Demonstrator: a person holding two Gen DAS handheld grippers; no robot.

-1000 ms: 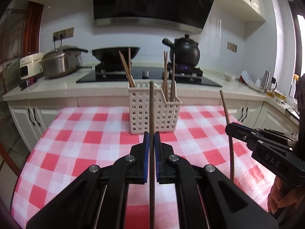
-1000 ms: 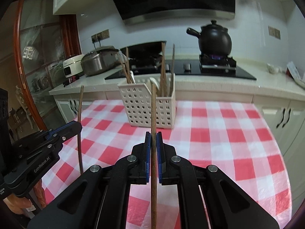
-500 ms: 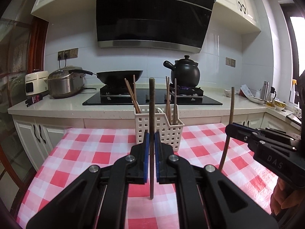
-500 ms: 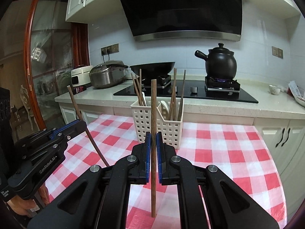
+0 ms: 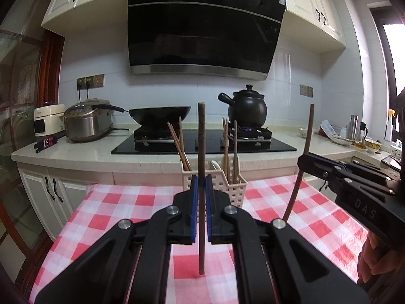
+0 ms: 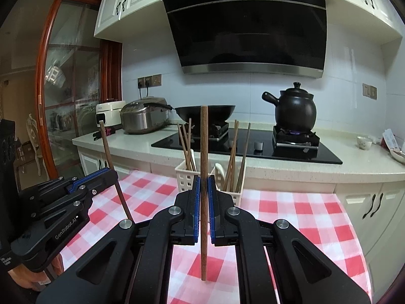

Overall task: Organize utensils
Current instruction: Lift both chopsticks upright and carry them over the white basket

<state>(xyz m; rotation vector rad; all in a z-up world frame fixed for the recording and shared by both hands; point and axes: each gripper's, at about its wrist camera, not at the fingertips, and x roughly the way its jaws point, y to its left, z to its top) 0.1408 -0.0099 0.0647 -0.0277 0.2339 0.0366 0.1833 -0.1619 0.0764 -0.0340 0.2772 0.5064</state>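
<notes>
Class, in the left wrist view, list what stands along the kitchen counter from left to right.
White appliance → steel pressure cooker → black wok → black clay pot → small cup → steel flask.

Red-and-white checked tablecloth (image 5: 121, 202) over the table, white slotted utensil basket (image 5: 238, 190) on it.

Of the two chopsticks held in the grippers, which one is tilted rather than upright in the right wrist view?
The left gripper's chopstick: it leans, while the right gripper's chopstick stands upright.
</notes>
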